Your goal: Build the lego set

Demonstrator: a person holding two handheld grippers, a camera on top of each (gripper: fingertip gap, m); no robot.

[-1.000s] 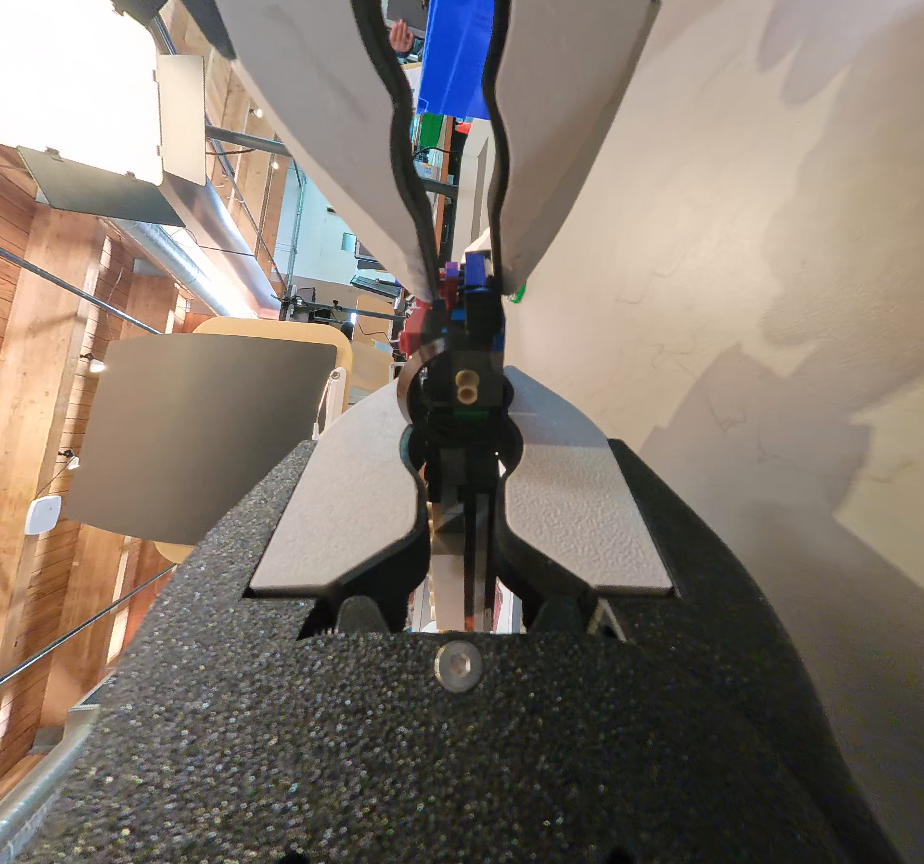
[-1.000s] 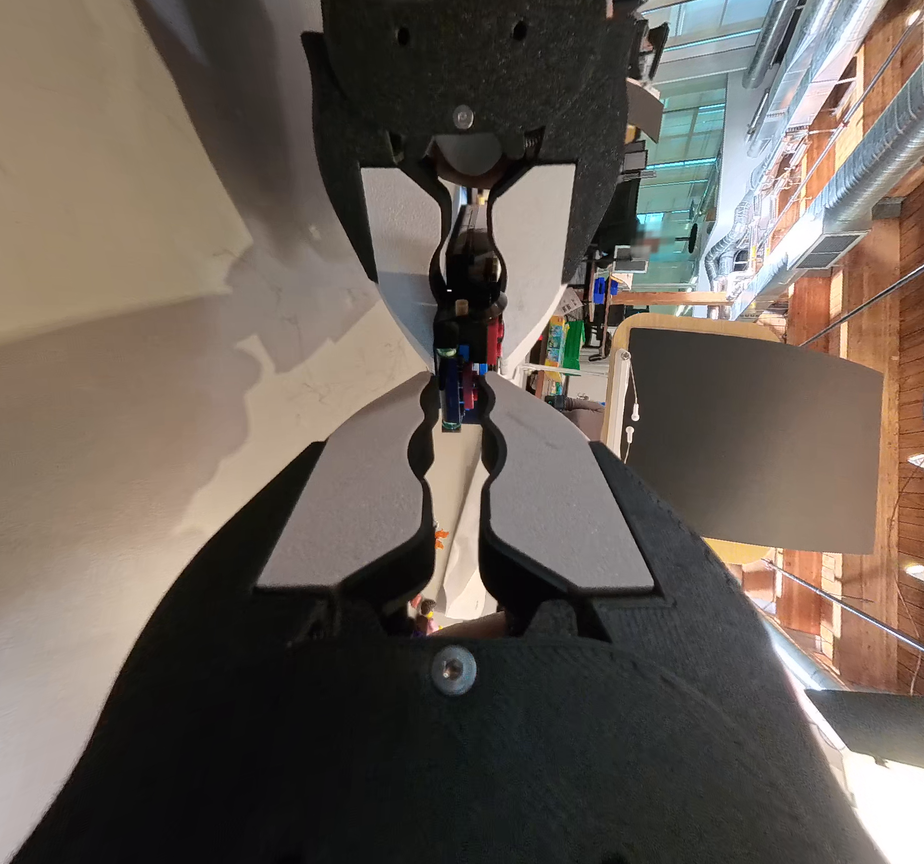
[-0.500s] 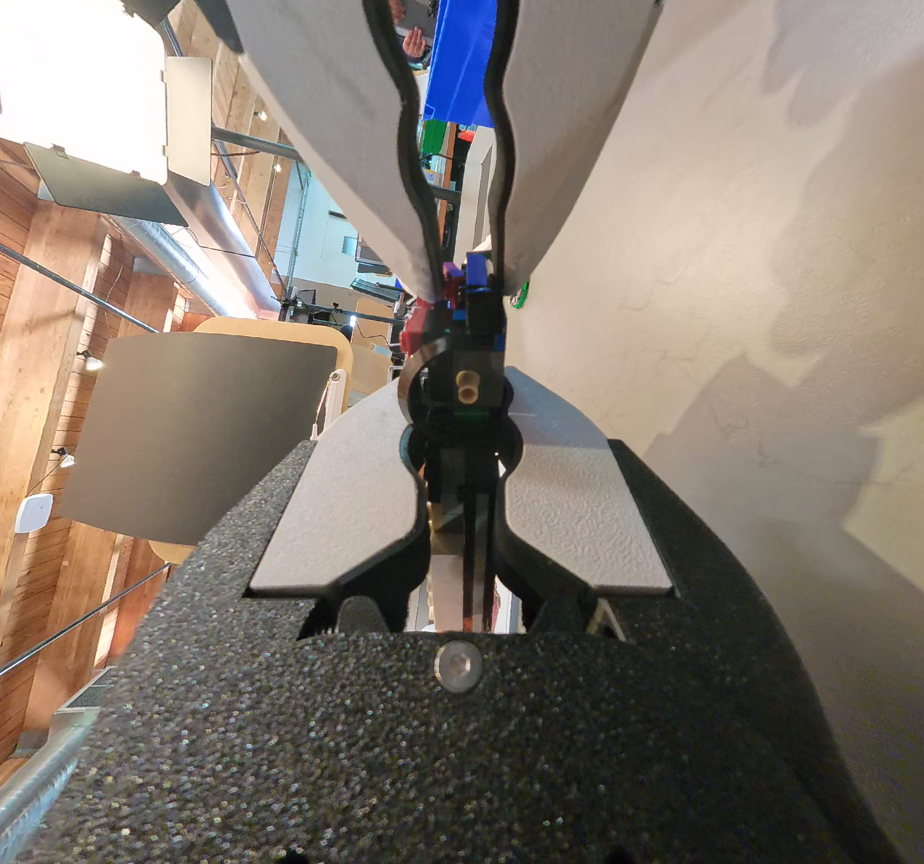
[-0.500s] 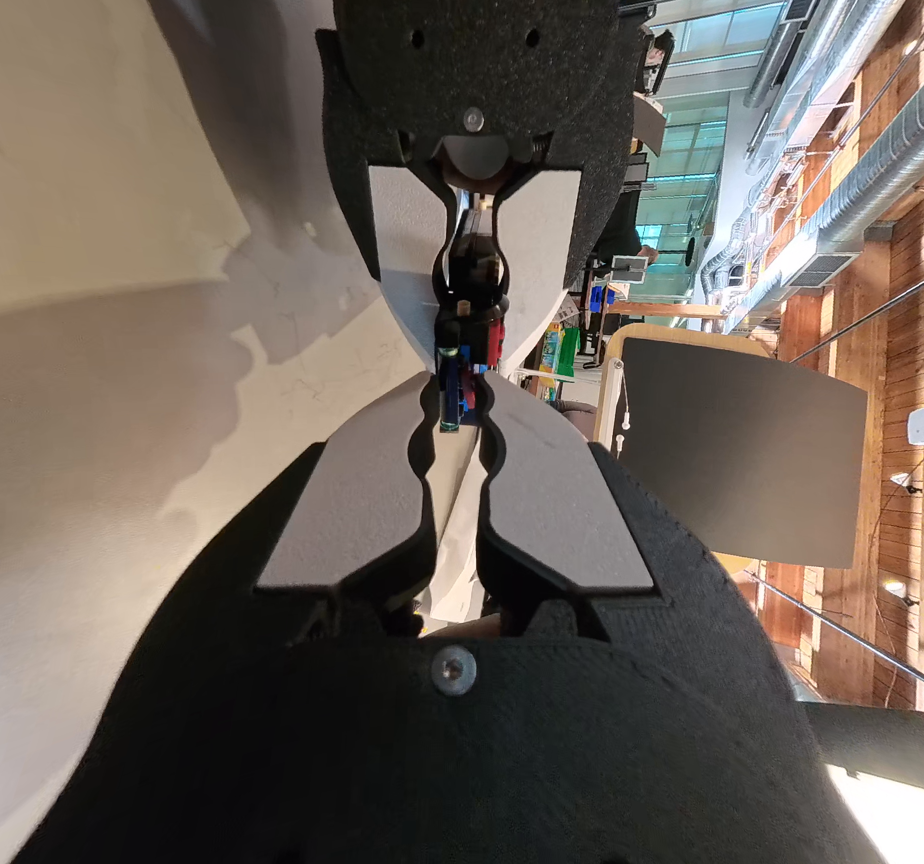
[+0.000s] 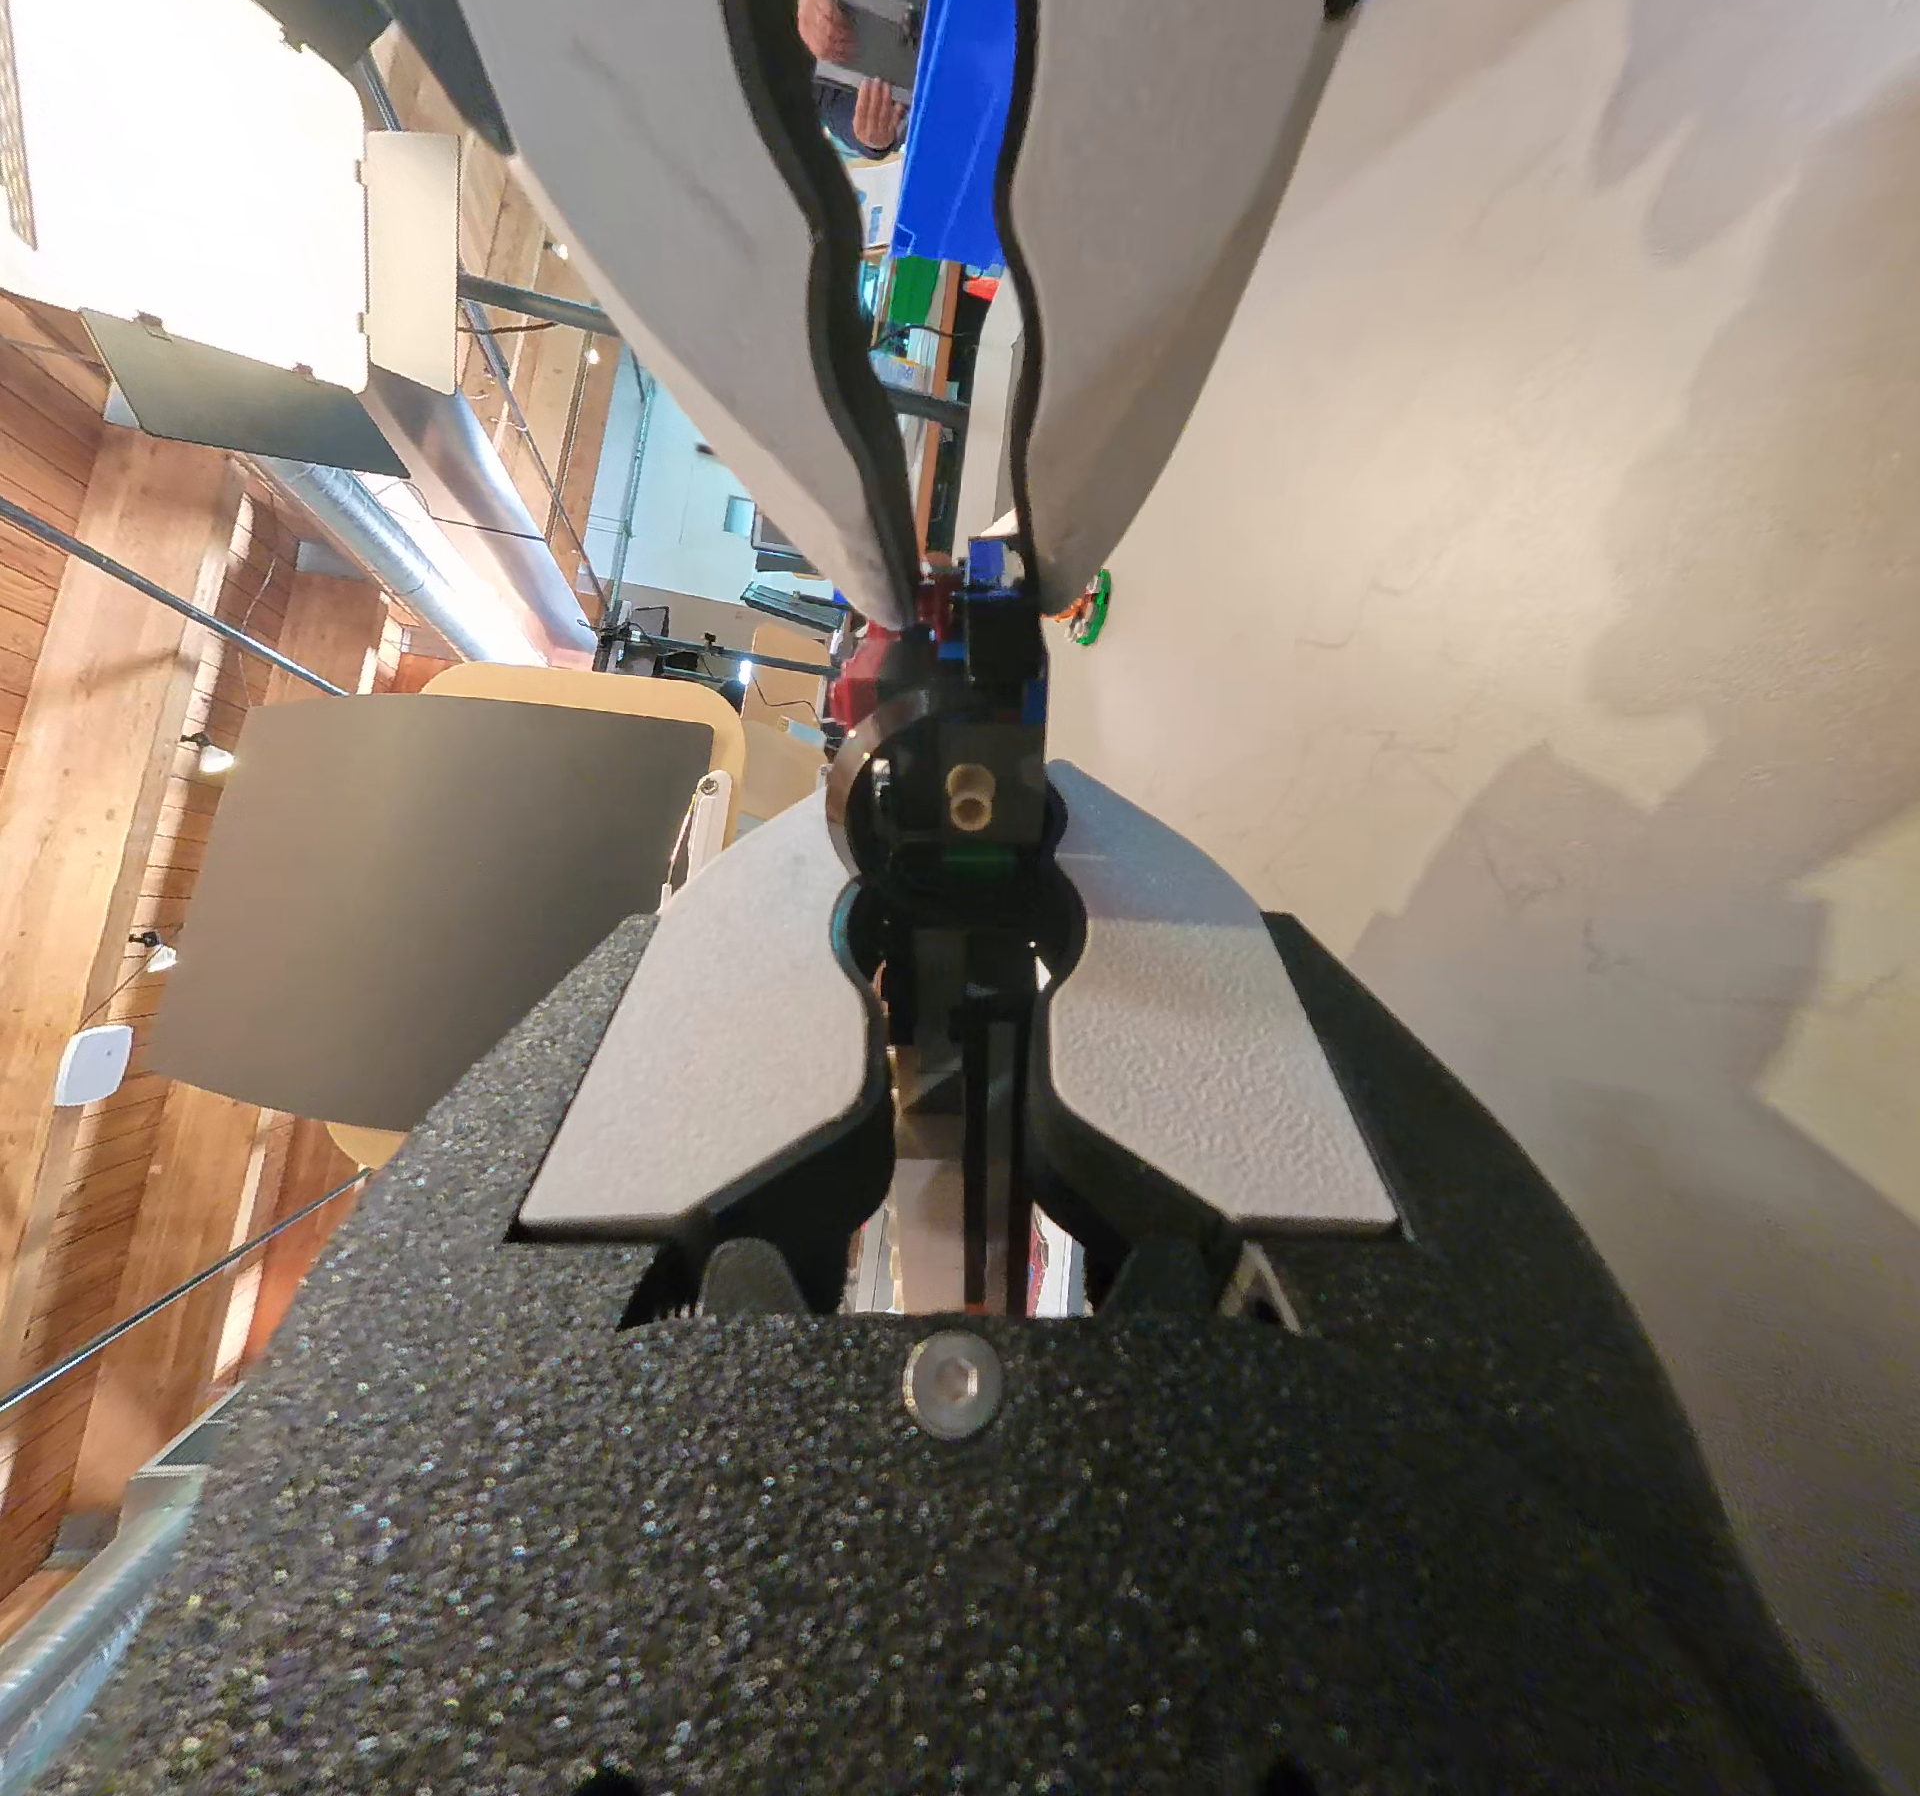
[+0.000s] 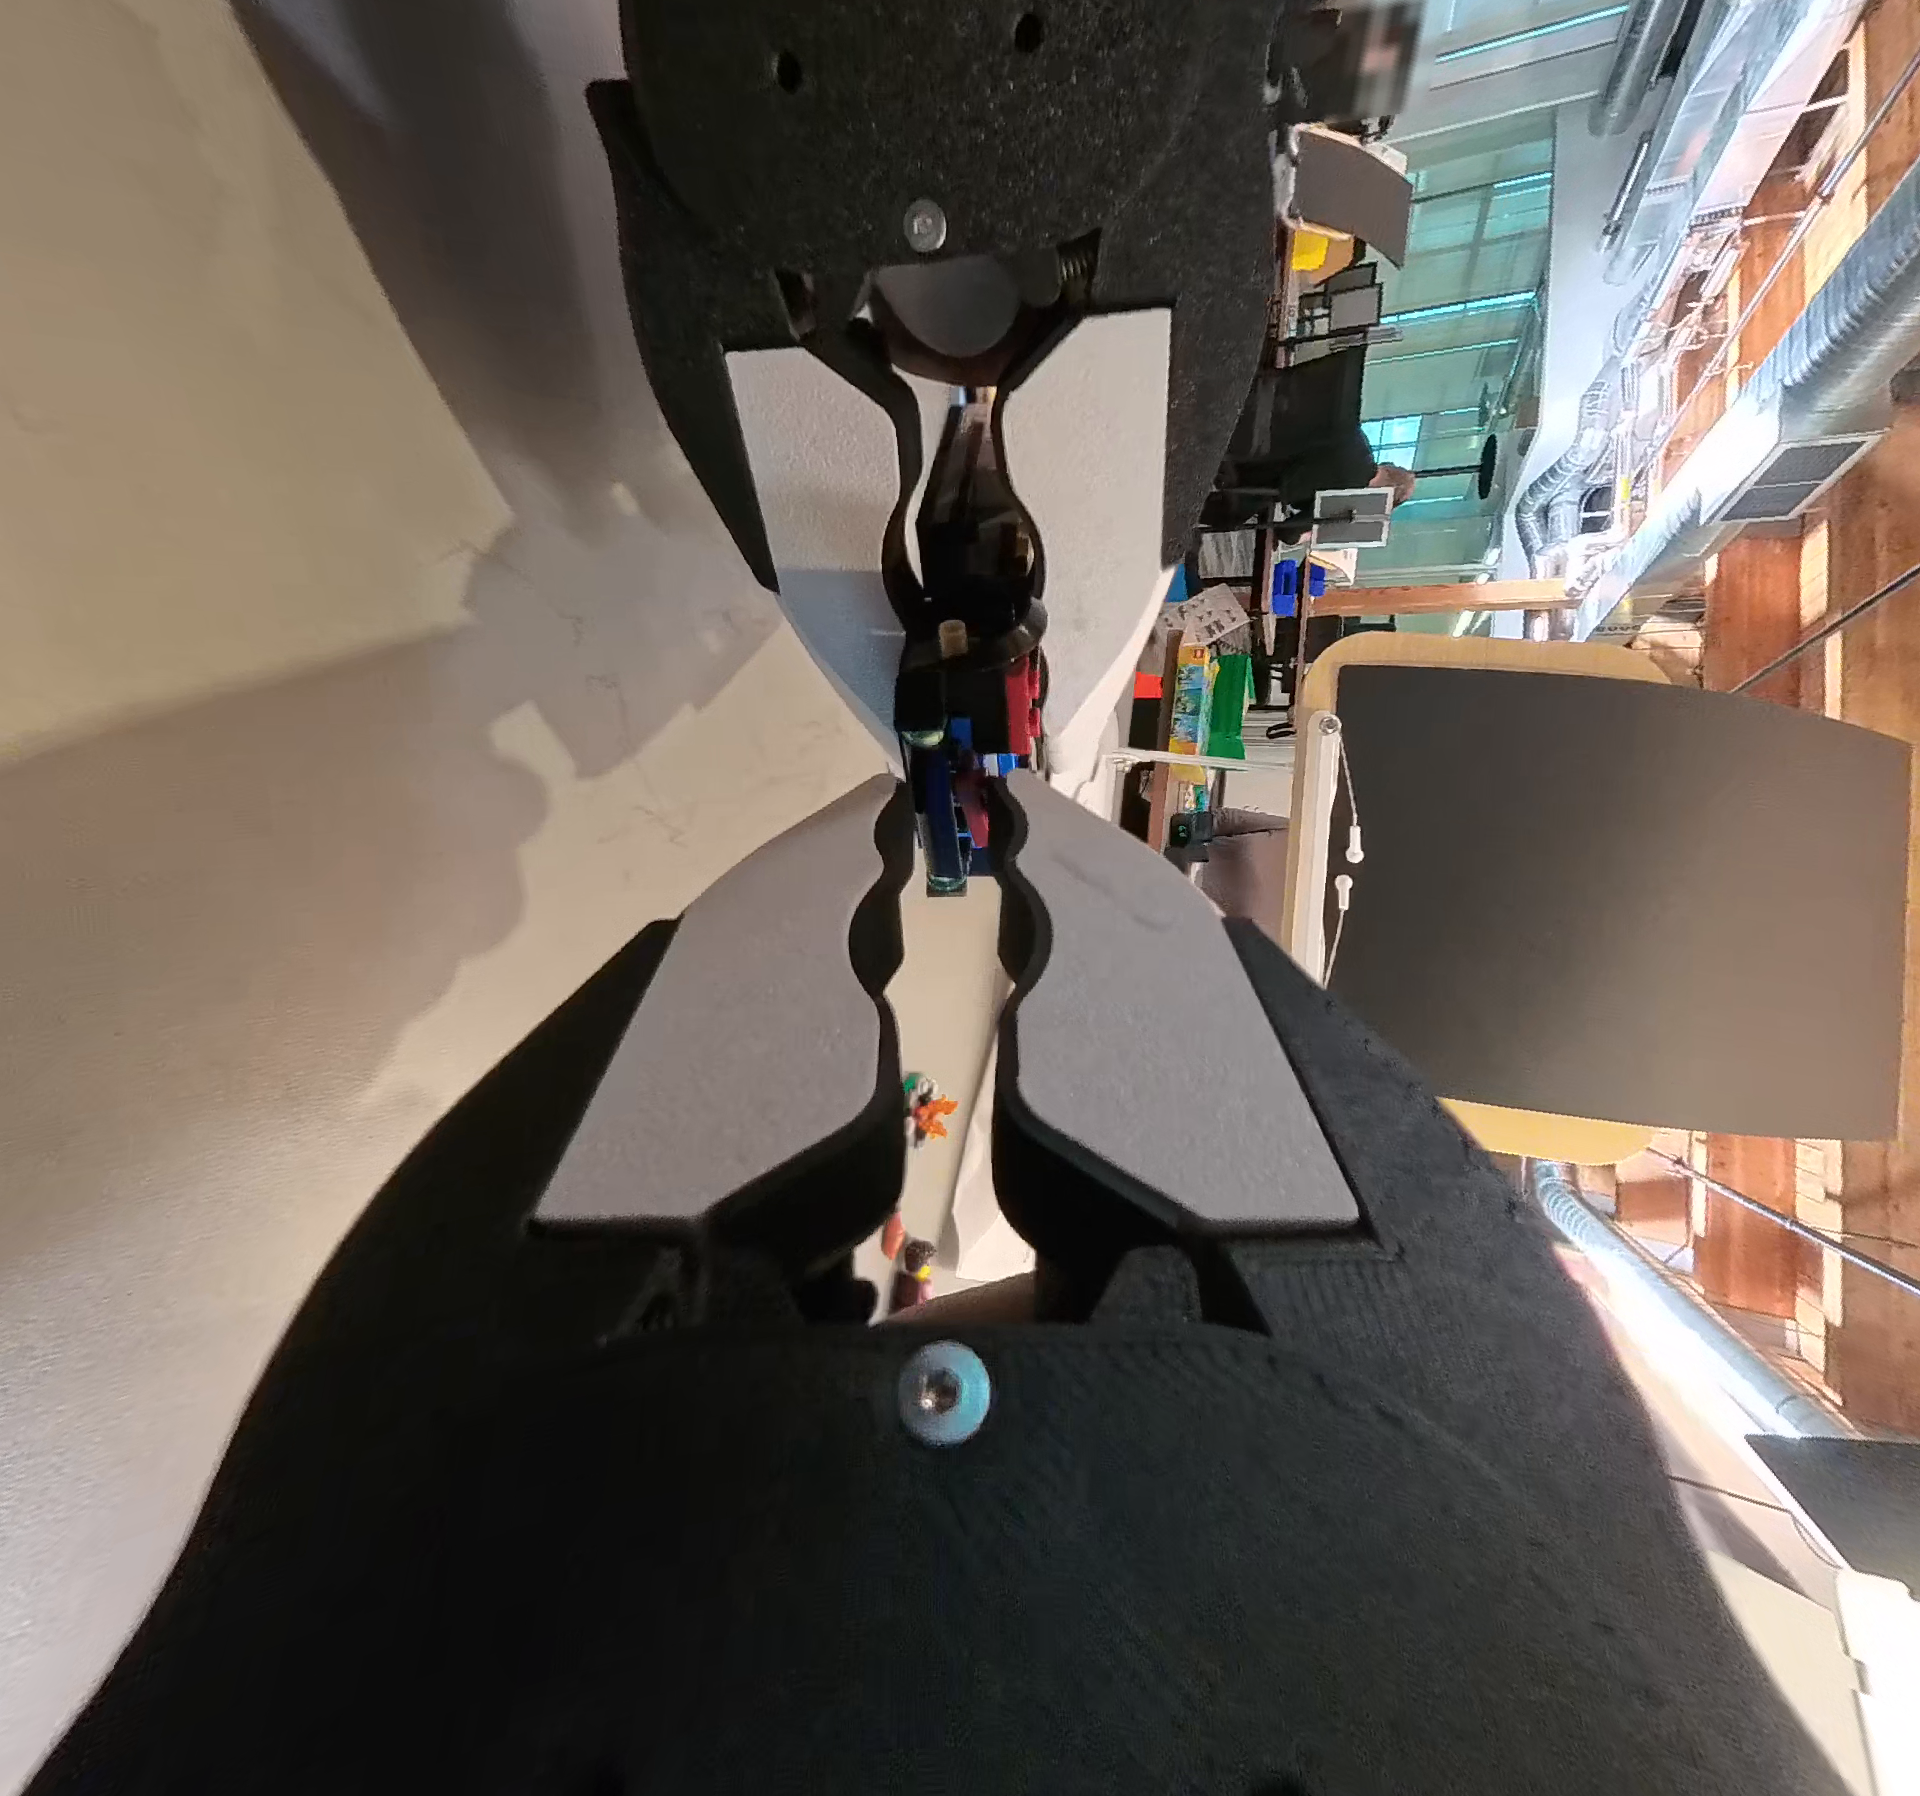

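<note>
Left wrist view: left gripper [image 5: 961, 811] and right gripper [image 5: 971, 603] face tip to tip, both clamped on one toy brick assembly [image 5: 977, 707], black, blue and red, its long axis running between them above the pale counter [image 5: 1455, 499]. No legible writing.

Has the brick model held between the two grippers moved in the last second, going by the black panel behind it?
No. The brick model sits at the same spot beside the black panel, clamped by both grippers.
</note>
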